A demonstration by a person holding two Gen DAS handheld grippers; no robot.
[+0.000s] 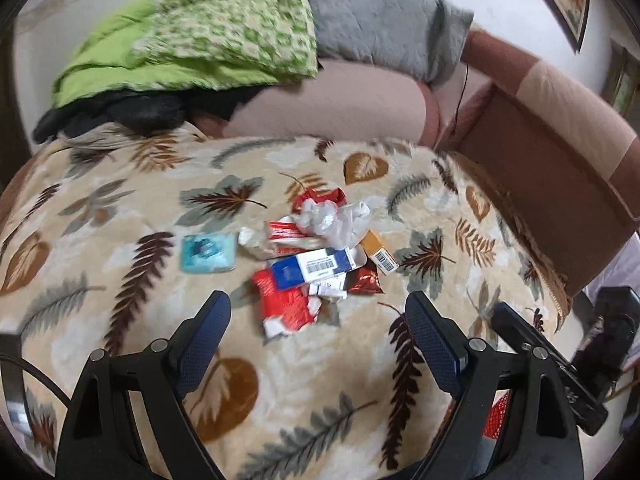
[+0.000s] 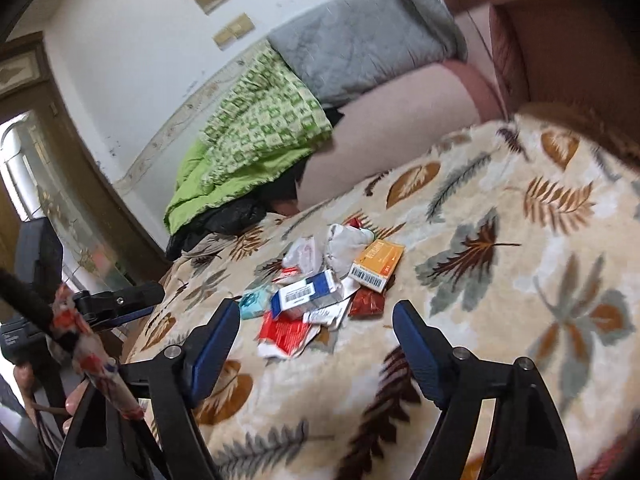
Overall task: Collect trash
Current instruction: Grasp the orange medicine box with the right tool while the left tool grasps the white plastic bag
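From the left wrist view, the left gripper [image 1: 318, 316] hovers over a bed, its two blue-padded fingers [image 1: 208, 328] spread wide and holding nothing. Just beyond the fingertips, a small pile of trash [image 1: 320, 256] lies on a cream blanket [image 1: 120, 200] printed with brown and grey leaves. In the pile are a blue and white carton [image 1: 316, 266] with a barcode, a torn red wrapper [image 1: 282, 306] nearest the gripper, a crumpled clear plastic bag [image 1: 334, 220] on the far side, and an orange box [image 1: 378, 254] at the right. A teal packet [image 1: 208, 253] lies just left of the pile. Farther back, a green quilt [image 1: 200, 40] and a grey pillow [image 1: 380, 28] rest against the wall.

From the right wrist view, the right gripper [image 2: 316, 320] also hangs with its fingers far apart and empty, the same pile [image 2: 324, 284] near its tips. At the left edge, the other gripper [image 2: 120, 298] shows beside the bed, with a printed red and white wrapping [image 2: 92, 356] around a dark rod.
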